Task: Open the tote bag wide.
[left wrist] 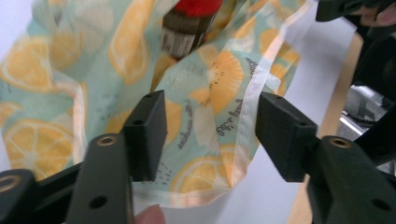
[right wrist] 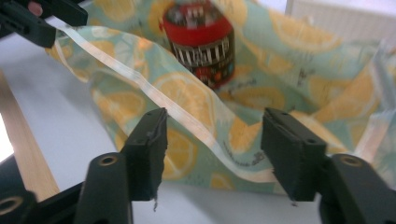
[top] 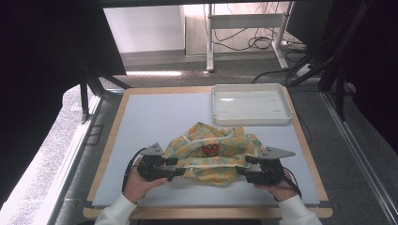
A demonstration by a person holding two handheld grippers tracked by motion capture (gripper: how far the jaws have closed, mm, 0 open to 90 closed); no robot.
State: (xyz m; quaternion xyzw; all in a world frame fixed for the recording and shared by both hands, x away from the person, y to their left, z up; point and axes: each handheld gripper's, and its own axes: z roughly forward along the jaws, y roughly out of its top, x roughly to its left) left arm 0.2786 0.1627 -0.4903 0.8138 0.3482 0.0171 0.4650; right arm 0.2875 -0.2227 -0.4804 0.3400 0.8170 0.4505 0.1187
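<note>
A cloth printed with lemon slices (top: 211, 157) lies crumpled on the mat, with a red candy canister (top: 210, 150) lying in its folds. My left gripper (top: 179, 169) is at the cloth's left front edge and my right gripper (top: 241, 169) at its right front edge. In the left gripper view the left gripper (left wrist: 212, 135) is open, with the cloth's hemmed edge (left wrist: 243, 130) between its jaws, unclamped; the canister (left wrist: 191, 25) lies beyond. In the right gripper view the right gripper (right wrist: 217, 149) is open around the white hem (right wrist: 187, 116), with the canister (right wrist: 203, 42) behind.
A white tray (top: 251, 117) stands at the back right of the blue-grey mat (top: 150, 122). The table's wooden rim (top: 206, 212) runs close below both hands. Black frame posts and cables stand beyond the table.
</note>
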